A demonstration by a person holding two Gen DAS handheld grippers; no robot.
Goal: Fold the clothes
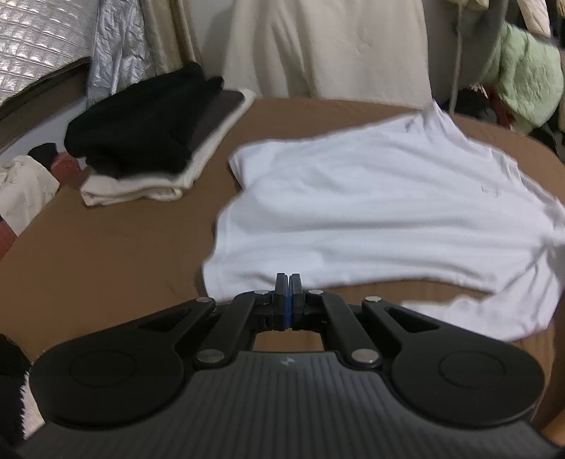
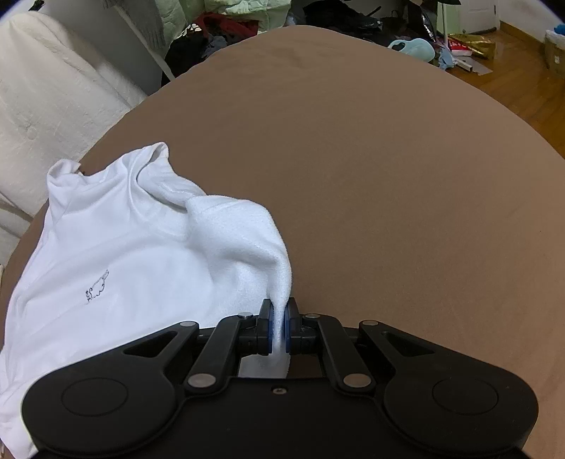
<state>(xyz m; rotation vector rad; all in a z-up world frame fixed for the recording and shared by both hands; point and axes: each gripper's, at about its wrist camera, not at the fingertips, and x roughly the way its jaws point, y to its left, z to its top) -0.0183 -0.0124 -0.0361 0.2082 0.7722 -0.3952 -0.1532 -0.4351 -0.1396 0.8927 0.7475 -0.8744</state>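
A white T-shirt [image 1: 370,212] with a small dark chest print lies spread on the brown table [image 1: 106,264]. My left gripper [image 1: 287,282] is shut with its pads pressed together and nothing between them, just at the shirt's near hem. In the right wrist view the same shirt [image 2: 116,254] lies to the left. My right gripper [image 2: 279,310] is shut on a bunched sleeve of the shirt [image 2: 254,240] and lifts that fold off the table [image 2: 388,176].
A stack of folded clothes, black on top of cream [image 1: 155,141], sits at the table's far left. A white upholstered sofa [image 2: 42,88] stands behind the table. Loose clothes and clutter [image 2: 229,21] lie on the floor beyond the far edge.
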